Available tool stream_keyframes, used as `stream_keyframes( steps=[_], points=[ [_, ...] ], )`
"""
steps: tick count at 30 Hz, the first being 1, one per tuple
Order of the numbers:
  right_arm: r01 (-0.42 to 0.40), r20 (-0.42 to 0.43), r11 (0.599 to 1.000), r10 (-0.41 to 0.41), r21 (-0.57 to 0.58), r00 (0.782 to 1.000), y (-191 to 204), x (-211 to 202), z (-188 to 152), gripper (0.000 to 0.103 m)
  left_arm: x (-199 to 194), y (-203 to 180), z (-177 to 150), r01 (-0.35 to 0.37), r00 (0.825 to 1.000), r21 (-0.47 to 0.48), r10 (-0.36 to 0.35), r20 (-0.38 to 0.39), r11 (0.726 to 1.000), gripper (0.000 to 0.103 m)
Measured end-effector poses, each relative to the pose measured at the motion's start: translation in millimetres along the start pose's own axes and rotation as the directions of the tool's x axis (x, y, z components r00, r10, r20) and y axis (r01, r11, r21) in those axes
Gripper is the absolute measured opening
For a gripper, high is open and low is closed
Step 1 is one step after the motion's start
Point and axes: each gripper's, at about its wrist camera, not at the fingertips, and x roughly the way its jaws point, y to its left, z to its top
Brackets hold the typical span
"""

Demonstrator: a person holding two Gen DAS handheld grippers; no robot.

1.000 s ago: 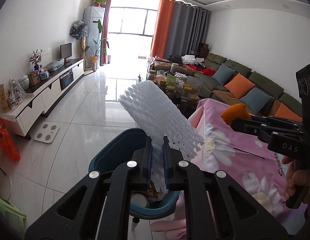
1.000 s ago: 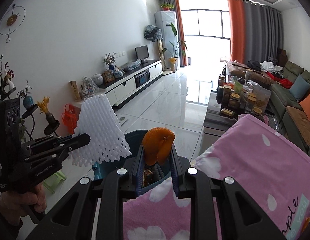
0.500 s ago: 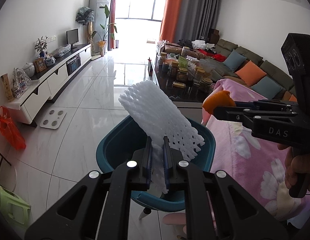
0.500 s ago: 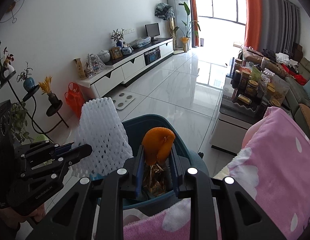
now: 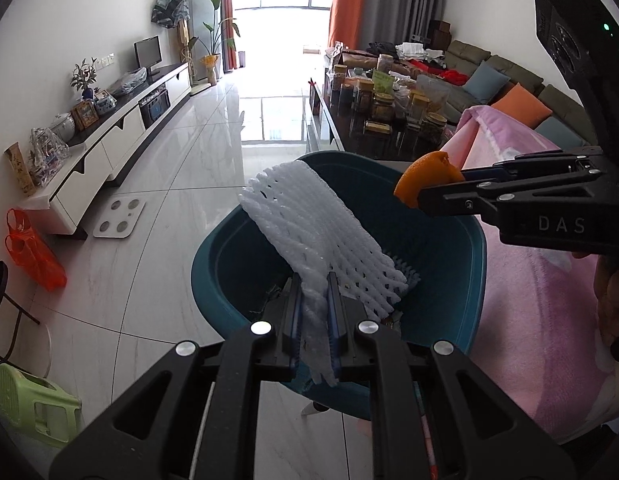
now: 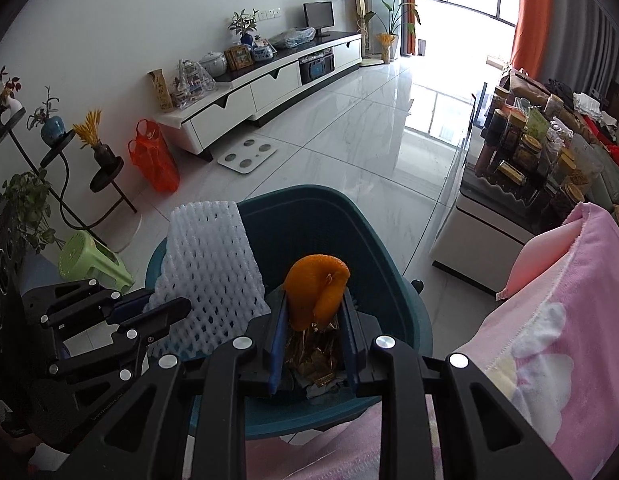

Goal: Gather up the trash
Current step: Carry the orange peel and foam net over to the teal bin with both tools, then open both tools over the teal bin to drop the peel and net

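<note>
My left gripper (image 5: 312, 280) is shut on a white foam fruit net (image 5: 317, 236), which stands up over the teal trash bin (image 5: 229, 252). My right gripper (image 6: 314, 300) is shut on an orange peel (image 6: 315, 294) and hangs above the same bin (image 6: 397, 280). Gold wrappers (image 6: 313, 354) and other scraps lie on the bin's bottom. In the left wrist view the right gripper (image 5: 425, 194) comes in from the right with the peel (image 5: 427, 176) over the bin's far rim. In the right wrist view the left gripper (image 6: 177, 312) holds the net (image 6: 209, 276) over the bin's left side.
A pink flowered blanket (image 6: 557, 320) covers the surface to the right of the bin. Behind it stands a low table with several jars (image 6: 525, 152). On the white tiled floor lie a bathroom scale (image 6: 247, 153), an orange bag (image 6: 153, 158) and a green stool (image 6: 93, 258). A TV cabinet (image 6: 269, 84) lines the wall.
Both grippers have come down and forward over the bin, each with its piece still held. The bin now fills the middle of both views and its contents show.
</note>
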Motion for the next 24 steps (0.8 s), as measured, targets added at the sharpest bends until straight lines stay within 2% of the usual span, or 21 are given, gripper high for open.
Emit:
stream_keyframes(
  steps=[6,8,9,10,11,14,16,17,22,24],
  points=[
    [0.010,-0.024,1.000,-0.011,-0.008,1.000,0,7,6,0.029,9,-5,3,-0.019,1.000,0.014,0.020,-0.005,1.000,0.020],
    [0.013,-0.024,1.000,-0.014,-0.012,1.000,0,7,6,0.032,9,-5,4,-0.030,1.000,0.018,0.030,0.002,0.999,0.030],
    [0.013,-0.024,1.000,-0.014,-0.013,1.000,0,7,7,0.034,8,-5,1,-0.036,0.999,0.019,0.036,0.004,0.999,0.045],
    [0.011,-0.026,1.000,-0.012,-0.014,1.000,0,7,8,0.041,8,-5,2,-0.037,0.999,0.020,0.037,0.005,0.999,0.055],
    [0.015,-0.026,1.000,-0.016,-0.014,1.000,-1,8,8,0.046,6,-8,3,-0.042,0.999,0.024,0.042,0.009,0.999,0.058],
    [0.012,-0.013,1.000,-0.012,-0.007,1.000,-3,6,9,0.048,3,-8,1,-0.052,0.999,0.028,0.051,0.017,0.998,0.063],
    [0.006,-0.005,1.000,-0.006,0.000,1.000,-4,5,9,0.059,0,-7,0,-0.060,0.998,0.025,0.059,0.028,0.998,0.071],
    [0.007,0.002,1.000,-0.007,0.003,1.000,-5,4,9,0.060,-2,-7,1,-0.064,0.997,0.023,0.063,0.034,0.998,0.072],
    [0.000,0.049,1.000,-0.001,0.018,0.999,-7,-11,10,0.061,-23,-1,7,-0.076,0.993,-0.014,0.076,0.093,0.997,0.090],
    [-0.005,0.091,1.000,0.003,0.024,0.996,-8,-26,9,0.066,-36,0,9,-0.078,0.989,-0.030,0.081,0.122,0.996,0.095]
  ],
)
